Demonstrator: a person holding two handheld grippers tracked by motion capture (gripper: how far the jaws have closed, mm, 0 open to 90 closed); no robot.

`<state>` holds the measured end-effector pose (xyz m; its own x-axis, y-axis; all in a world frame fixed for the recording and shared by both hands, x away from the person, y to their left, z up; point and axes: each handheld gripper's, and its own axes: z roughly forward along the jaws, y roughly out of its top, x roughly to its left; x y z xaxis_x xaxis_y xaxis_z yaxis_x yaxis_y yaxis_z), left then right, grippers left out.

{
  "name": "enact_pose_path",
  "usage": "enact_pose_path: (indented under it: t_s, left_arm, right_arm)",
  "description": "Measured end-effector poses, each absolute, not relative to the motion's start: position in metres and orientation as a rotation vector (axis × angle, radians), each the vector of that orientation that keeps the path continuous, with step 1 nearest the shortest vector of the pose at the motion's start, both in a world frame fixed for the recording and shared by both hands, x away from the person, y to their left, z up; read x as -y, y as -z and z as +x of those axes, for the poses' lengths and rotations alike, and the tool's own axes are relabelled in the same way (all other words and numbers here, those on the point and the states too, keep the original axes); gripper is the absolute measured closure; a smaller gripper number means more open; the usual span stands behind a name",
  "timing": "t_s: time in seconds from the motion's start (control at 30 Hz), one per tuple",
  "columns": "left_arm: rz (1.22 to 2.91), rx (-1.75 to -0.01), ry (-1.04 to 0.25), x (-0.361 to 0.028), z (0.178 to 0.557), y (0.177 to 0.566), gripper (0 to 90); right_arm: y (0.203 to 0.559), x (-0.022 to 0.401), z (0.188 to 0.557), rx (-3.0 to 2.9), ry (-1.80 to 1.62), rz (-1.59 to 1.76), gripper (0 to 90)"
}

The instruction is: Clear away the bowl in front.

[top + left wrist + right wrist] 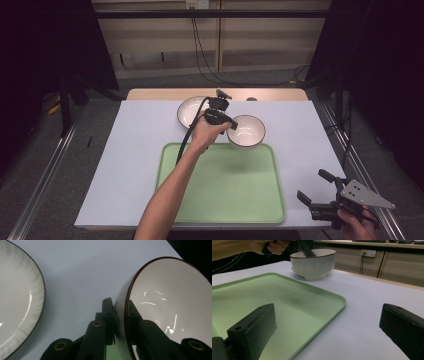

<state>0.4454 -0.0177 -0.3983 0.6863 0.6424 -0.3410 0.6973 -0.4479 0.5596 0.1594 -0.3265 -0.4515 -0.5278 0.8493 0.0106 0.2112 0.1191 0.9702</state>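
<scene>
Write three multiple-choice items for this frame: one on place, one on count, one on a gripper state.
1. Where does the green tray lie relative to the two bowls?
A. nearer the person
B. farther from the person
C. on top of them

2. How many white bowls are on the table?
A. one
B. two
C. four

3. What is the left gripper doing?
A. hanging open
B. clamped on a bowl's rim
C. gripping the tray

Answers: 1 A, the high view shows the tray below both bowls. 2 B, the held bowl and the far bowl. 3 B, the left gripper view shows a jaw on each side of the rim.

Dim, soft overhead light, dark edges
</scene>
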Motion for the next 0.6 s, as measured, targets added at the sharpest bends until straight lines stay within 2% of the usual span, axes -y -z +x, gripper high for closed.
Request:
enact_pose_path:
  t_s: [0.27,0.6]
  left_arm:
    - [2.232,-0.979,0.127,0.045,0.437,0.405,82.0]
    - [2.264,-0.952,0.157,0.06,0.435,0.414,82.1]
  right_arm:
    - [0.452,0.328,0.159,-1.818,-1.438,1.033,0.4]
    - [0.452,0.327,0.159,-1.816,-1.437,1.034,0.4]
